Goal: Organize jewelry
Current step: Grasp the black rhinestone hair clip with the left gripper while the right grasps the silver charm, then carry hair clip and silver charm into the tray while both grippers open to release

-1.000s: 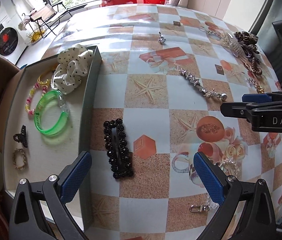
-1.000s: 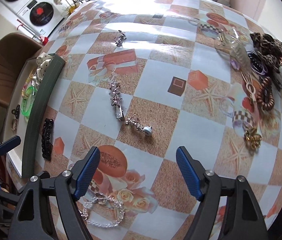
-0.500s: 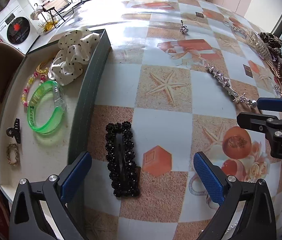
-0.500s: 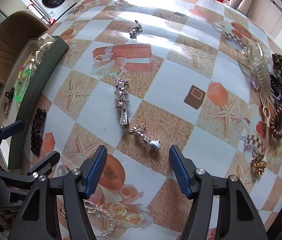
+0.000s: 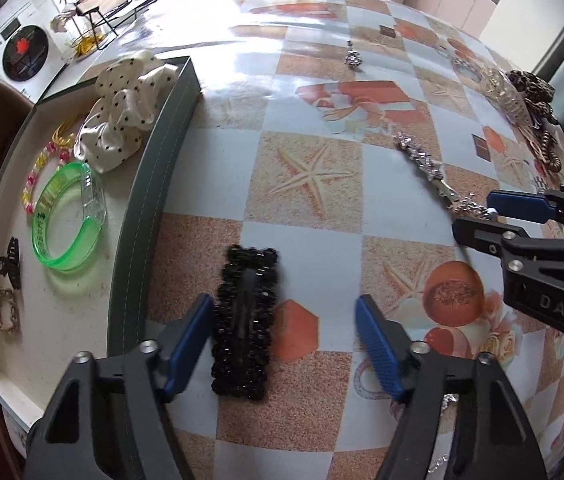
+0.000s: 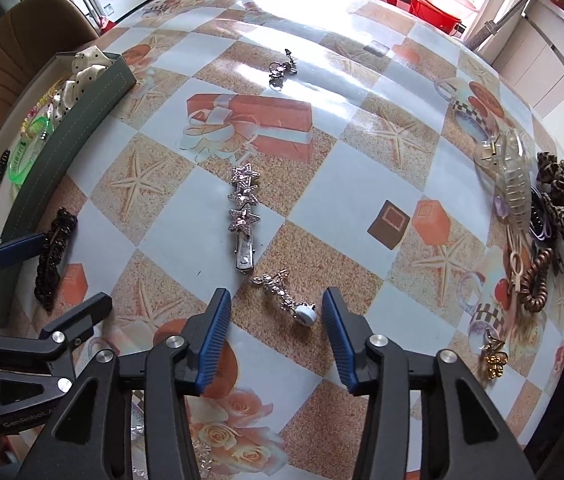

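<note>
Lying already in the grey-green tray (image 5: pixel 153 184) are some pieces; many wait outside. Both claws are apart, empty; the left gripper (image 5: pixel 282 344) straddles the black beaded hair clip (image 5: pixel 245 320), the right gripper (image 6: pixel 275 332) the small silver dangling earring (image 6: pixel 286 300).

"DAS" stands in pale letters on the right hand-held gripper (image 5: pixel 482 216) body, right edge of the left wrist view; "GenRobot" partly reads on the left hand-held gripper (image 6: pixel 57 276) body, lower left of the right wrist view.

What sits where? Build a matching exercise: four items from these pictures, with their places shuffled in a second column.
Items:
1. green bangle
2. black beaded clip
3. silver charm
4. leopard scrunchie

Places:
A. between the right tool fingers
B. inside the tray
C. far right table edge
D. between the left tool fingers

Pairs: 1-B, 2-D, 3-A, 4-C
</note>
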`<action>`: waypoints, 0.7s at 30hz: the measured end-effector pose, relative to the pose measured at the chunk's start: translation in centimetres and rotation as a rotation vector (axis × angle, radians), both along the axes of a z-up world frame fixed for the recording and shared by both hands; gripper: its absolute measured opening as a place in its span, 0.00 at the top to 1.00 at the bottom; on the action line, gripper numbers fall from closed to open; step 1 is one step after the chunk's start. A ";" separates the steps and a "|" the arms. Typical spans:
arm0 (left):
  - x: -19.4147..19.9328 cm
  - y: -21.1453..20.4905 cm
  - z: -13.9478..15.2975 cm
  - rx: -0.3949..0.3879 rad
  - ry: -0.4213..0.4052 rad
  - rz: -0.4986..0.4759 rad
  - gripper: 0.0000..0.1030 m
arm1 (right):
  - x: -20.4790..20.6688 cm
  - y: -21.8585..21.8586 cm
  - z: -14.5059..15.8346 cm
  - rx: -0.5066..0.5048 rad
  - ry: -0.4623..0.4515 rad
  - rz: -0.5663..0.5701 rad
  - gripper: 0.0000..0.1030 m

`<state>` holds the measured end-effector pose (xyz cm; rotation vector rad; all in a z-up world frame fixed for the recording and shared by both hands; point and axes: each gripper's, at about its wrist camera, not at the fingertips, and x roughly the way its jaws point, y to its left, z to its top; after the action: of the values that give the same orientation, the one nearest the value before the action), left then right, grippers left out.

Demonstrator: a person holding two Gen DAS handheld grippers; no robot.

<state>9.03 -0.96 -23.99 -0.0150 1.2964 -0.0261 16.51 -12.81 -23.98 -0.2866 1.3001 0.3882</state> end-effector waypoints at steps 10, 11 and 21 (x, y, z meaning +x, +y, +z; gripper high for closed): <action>0.3 0.2 0.5 -0.010 -0.003 -0.027 0.66 | -0.5 -0.1 0.2 -0.009 -0.010 -0.029 0.79; 0.4 0.2 0.6 -0.016 -0.003 -0.030 0.66 | -0.7 0.0 0.2 -0.008 -0.011 -0.032 0.84; -0.7 1.0 1.7 -0.076 -0.007 -0.045 0.66 | -1.7 -2.4 0.9 0.123 0.057 -0.182 0.89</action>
<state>8.30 0.08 -22.29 -0.0504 1.2885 -0.1138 14.81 -15.22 -23.10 -0.0532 1.3400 0.3222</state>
